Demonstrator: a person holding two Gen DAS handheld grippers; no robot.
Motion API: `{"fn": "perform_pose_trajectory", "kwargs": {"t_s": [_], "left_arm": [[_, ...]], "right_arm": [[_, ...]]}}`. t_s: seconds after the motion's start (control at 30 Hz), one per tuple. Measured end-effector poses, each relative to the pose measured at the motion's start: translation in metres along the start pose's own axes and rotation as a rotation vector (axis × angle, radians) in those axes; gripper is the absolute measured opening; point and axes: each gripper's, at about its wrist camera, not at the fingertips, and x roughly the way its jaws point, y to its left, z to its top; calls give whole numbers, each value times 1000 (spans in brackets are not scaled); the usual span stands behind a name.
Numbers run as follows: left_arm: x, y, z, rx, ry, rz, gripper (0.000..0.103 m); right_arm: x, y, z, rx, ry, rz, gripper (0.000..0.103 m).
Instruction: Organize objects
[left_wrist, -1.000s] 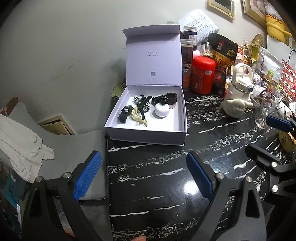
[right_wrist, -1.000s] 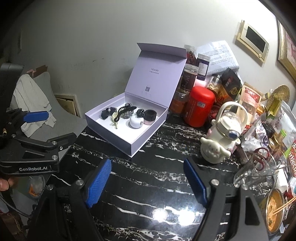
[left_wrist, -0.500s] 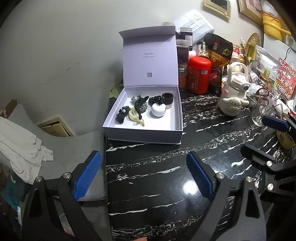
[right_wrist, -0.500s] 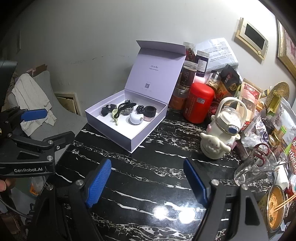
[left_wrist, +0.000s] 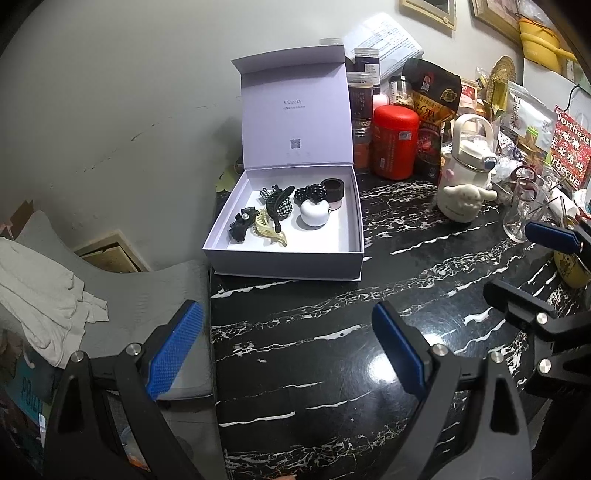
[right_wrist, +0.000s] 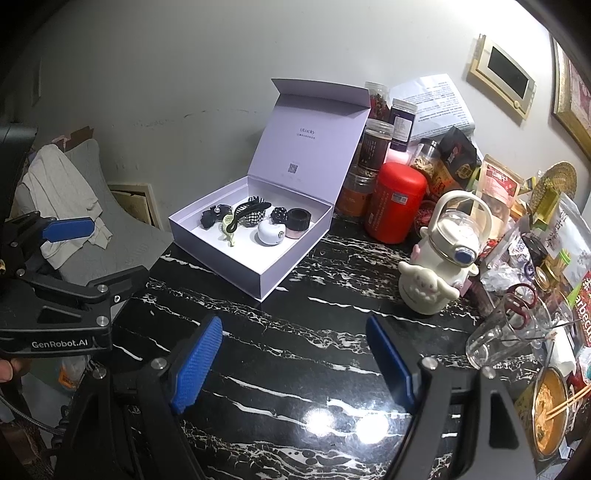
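Both grippers hang over the black marble counter with nothing in them. The left gripper has its blue pads spread wide, and the right gripper is just as wide. At about 12 o'clock from the left gripper sits the lavender gift box, lid standing upright against the wall. Inside lie a white round case, a cream claw clip and a checked hair clip. A red canister stands near the box, at its 2 o'clock.
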Motion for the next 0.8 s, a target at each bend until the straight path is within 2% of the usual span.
{"fn": "perform_pose_trajectory", "kwargs": {"t_s": [0.8], "left_arm": [[1,-5,-3,18,11,-1,93]], "right_arm": [[-1,-3,-8,5,7,-5,81]]}}
